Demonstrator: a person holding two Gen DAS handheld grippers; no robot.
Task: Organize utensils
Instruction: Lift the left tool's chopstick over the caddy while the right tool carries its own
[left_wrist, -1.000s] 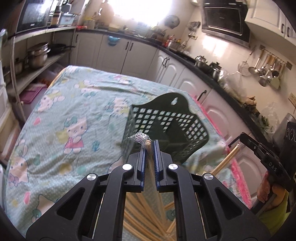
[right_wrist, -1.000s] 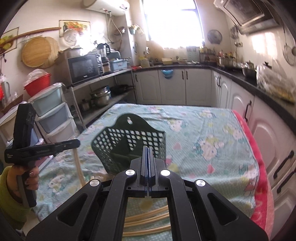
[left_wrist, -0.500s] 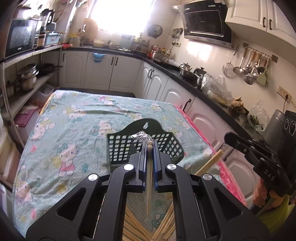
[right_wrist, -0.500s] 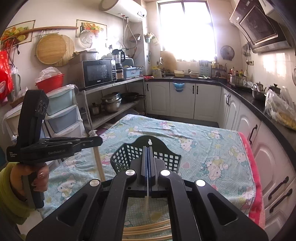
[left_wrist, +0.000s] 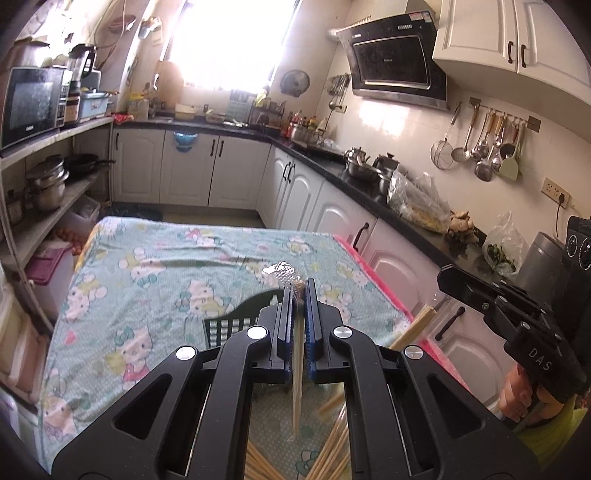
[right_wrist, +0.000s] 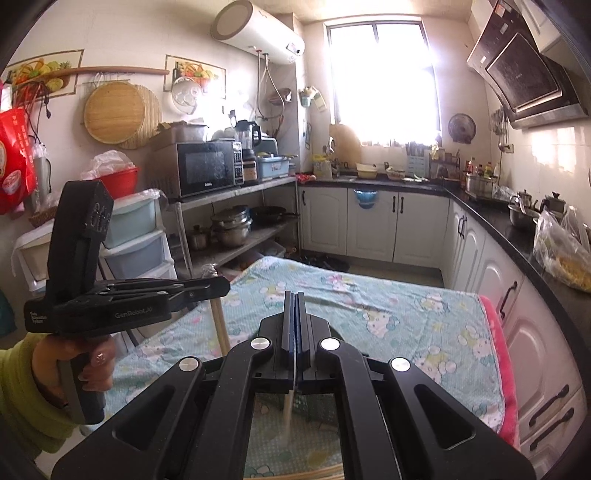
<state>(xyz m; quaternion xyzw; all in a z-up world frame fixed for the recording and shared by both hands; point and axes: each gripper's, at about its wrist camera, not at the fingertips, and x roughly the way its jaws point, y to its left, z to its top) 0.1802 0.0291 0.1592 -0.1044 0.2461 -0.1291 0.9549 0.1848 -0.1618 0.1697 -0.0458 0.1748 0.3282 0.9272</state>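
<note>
My left gripper (left_wrist: 298, 291) is shut on a pair of wrapped wooden chopsticks (left_wrist: 297, 369) with a foil-like tip (left_wrist: 280, 271), held upright above the table. The dark green lattice basket (left_wrist: 236, 323) shows just behind the left fingers. Loose chopsticks (left_wrist: 332, 446) lie on the cloth below. My right gripper (right_wrist: 294, 299) is shut on a single chopstick (right_wrist: 288, 410) that hangs down beneath it. The left gripper also shows in the right wrist view (right_wrist: 212, 286) with its chopsticks (right_wrist: 219, 325); the right gripper shows in the left wrist view (left_wrist: 448, 278) with its chopstick (left_wrist: 413, 328).
The table carries a teal cartoon-print cloth (left_wrist: 155, 269) with a pink edge (right_wrist: 498, 369) on the right. White cabinets and a black counter (left_wrist: 369, 192) run along the right. Shelves with pots (left_wrist: 48, 184) stand at the left.
Both grippers have risen and tilted up with their chopsticks. The basket has dropped low in the left view and out of sight behind the right gripper.
</note>
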